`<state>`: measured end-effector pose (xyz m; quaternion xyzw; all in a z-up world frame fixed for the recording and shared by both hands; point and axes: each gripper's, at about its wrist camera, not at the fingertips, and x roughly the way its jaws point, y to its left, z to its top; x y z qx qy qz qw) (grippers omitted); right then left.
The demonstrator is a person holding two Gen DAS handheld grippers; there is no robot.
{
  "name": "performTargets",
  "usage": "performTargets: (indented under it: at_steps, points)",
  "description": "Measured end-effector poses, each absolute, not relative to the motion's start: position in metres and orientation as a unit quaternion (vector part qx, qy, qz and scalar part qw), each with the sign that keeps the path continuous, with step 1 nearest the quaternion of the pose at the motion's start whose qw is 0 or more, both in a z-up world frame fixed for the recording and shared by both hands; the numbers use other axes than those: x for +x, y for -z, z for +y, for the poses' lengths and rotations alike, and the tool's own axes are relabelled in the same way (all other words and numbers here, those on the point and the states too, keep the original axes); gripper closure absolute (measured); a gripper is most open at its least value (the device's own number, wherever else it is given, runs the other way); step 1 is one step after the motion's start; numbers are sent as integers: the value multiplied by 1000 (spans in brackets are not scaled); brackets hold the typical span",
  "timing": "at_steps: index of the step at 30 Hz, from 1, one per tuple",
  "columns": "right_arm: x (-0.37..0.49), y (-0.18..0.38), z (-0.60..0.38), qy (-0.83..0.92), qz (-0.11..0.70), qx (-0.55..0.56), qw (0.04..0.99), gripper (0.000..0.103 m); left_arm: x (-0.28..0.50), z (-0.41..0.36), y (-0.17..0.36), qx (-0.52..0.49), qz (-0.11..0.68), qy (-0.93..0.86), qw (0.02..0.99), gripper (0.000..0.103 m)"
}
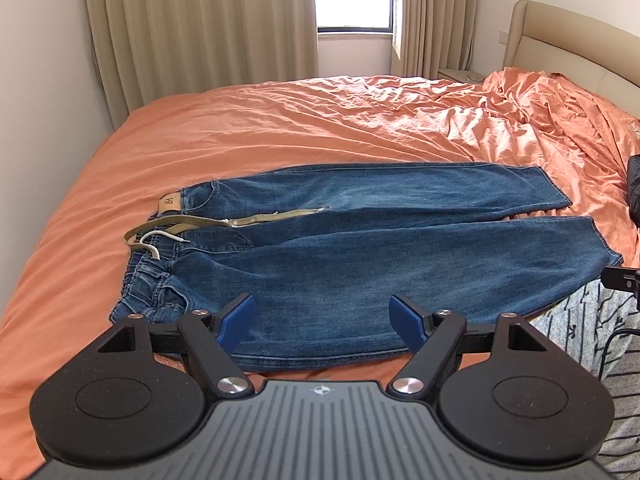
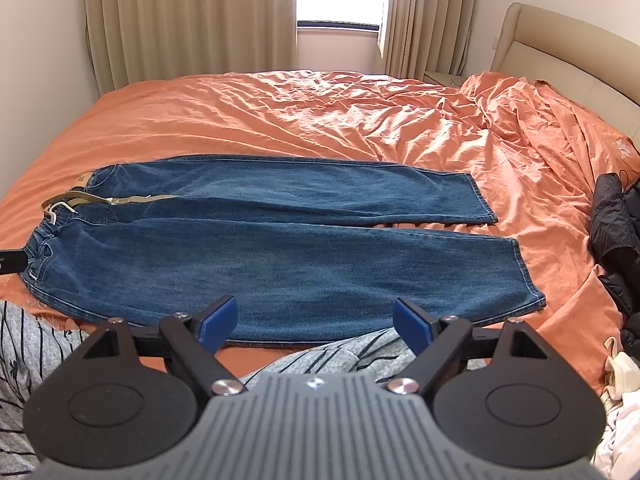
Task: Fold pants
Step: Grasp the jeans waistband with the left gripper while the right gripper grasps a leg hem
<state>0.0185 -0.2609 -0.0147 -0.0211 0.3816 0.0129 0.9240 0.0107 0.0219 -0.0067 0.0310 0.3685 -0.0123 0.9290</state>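
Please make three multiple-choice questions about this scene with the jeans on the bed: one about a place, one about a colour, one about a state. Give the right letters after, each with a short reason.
1. Which way does the waistband of the jeans lie, as the left wrist view shows it?
A. toward the left
B. toward the right
C. toward the window

2. What colour is the bedsheet under the jeans?
A. white
B. orange
C. green

3. How are the jeans lying now?
A. rolled into a bundle
B. folded in half at the knees
C. spread flat, both legs side by side

Answers:
1 A: the waistband with its white drawstring is at the left end, the leg hems at the right.
2 B: orange cloth shows all around the denim.
3 C: both legs lie full length, and the open left gripper and right gripper hold nothing.
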Motion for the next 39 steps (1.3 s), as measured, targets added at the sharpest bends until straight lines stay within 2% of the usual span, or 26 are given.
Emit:
performTargets:
  at_steps: [2,4,6,7,13,16,17,19,22,28,31,35,36,37,39]
  points:
    - [19,16,-263,-20,370,-21,929,22,14,31,8,36,368,15,929,17]
    - [21,18,-268,-26,354,-25,935,22,20,43,10,42,378,25,925,22]
    - [24,22,-275,-35,342,-31,938,22,24,56,10,67,381,32,922,39]
    - [27,24,-281,-43,334,-29,941,22,26,63,10,85,380,24,921,40]
    - [55,44,-314,-28,321,-3,946,22,34,110,17,190,348,26,918,40]
    - [72,56,-326,-33,337,19,941,24,39,126,37,269,366,67,889,40]
    - [76,59,-329,-35,341,28,939,27,42,130,46,296,375,79,875,39]
    - [87,65,-333,-37,360,38,932,49,47,140,69,338,401,105,845,37]
    - [99,74,-333,-31,385,41,922,59,56,154,106,382,444,139,798,37]
    - [107,85,-335,-4,414,30,910,59,75,171,156,424,483,191,742,36]
    - [107,84,-345,21,419,30,907,59,85,170,172,438,500,211,717,32]
    - [107,85,-367,44,435,36,899,59,91,162,186,467,505,227,690,32]
    - [108,83,-375,45,442,36,895,59,94,162,187,464,512,224,687,39]
    - [110,81,-381,44,449,29,892,60,98,161,187,463,513,218,689,51]
    - [115,73,-391,44,455,0,890,61,99,161,184,459,510,211,696,60]
